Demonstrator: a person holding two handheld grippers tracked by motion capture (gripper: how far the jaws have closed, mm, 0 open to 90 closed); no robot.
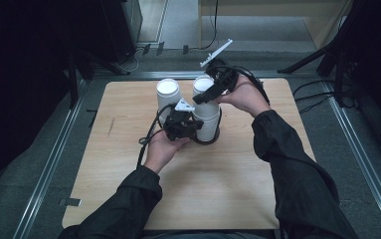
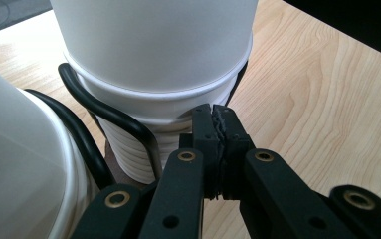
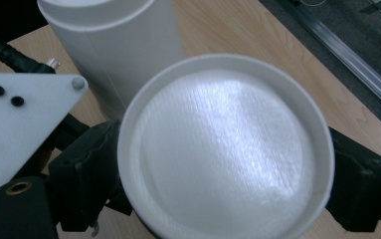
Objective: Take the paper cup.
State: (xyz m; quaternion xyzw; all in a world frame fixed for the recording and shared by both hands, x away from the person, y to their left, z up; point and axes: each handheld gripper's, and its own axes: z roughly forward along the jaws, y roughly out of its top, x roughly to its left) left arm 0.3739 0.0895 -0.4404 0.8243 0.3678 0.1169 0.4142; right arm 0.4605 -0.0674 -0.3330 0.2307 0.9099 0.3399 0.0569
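Two stacks of upturned white paper cups stand on the wooden table (image 1: pixel 228 189). The left stack (image 1: pixel 168 94) is beside the right stack (image 1: pixel 209 122). My left gripper (image 1: pixel 196 126) is shut, with its tips (image 2: pixel 213 113) against a low rim of the right stack (image 2: pixel 153 50) and nothing visible between the pads. My right gripper (image 1: pixel 204 96) sits over that stack's top. Its jaws stand wide on either side of the top cup (image 3: pixel 225 144), with my right gripper (image 3: pixel 225 174) open around it. The other stack (image 3: pixel 113 50) stands just behind.
A black cable (image 2: pixel 103 107) curves round the foot of the right stack. Something dark ringlike (image 1: pixel 205 141) lies at its base. The left gripper's pale three-cornered plate (image 3: pixel 19 119) is close to the right gripper's jaw. Metal rails (image 1: pixel 48 164) border the table.
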